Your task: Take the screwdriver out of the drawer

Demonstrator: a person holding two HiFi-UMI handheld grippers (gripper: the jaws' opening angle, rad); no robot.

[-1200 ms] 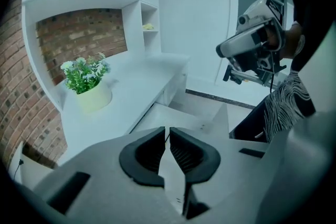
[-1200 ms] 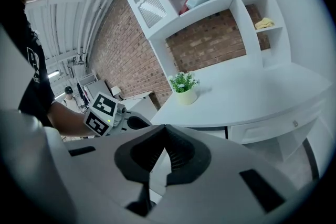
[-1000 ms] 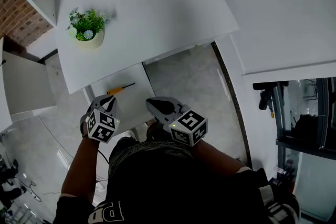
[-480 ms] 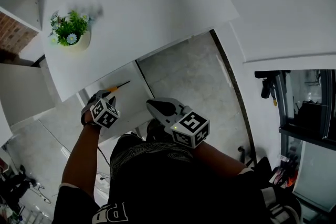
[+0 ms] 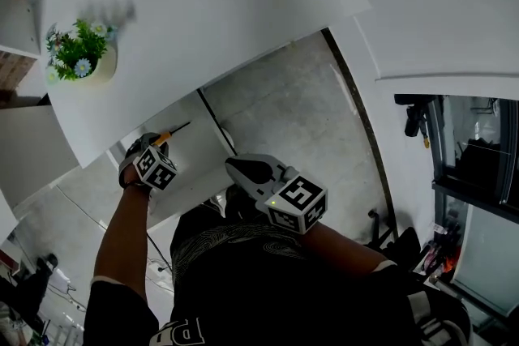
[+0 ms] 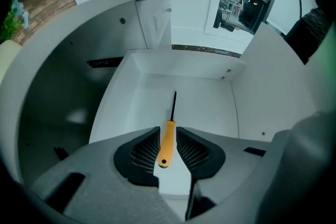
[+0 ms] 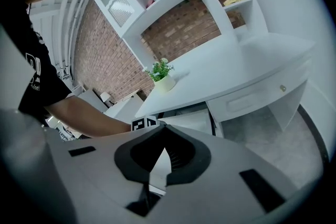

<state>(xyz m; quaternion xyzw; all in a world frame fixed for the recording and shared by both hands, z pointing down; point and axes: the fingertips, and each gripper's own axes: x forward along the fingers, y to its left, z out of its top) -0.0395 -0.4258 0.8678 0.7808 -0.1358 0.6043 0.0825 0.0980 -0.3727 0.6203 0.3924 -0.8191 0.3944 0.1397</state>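
While the orange-handled black-shafted screwdriver (image 6: 169, 131) lies in the open white drawer (image 6: 210, 107), its handle is straddled by the left gripper's (image 6: 168, 136) parted fingers; at 4 o'clock, the right gripper's (image 5: 237, 167) fingers are held together.

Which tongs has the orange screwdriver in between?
The left tongs: its open jaws sit either side of the screwdriver handle in the drawer. The right tongs are shut on nothing.
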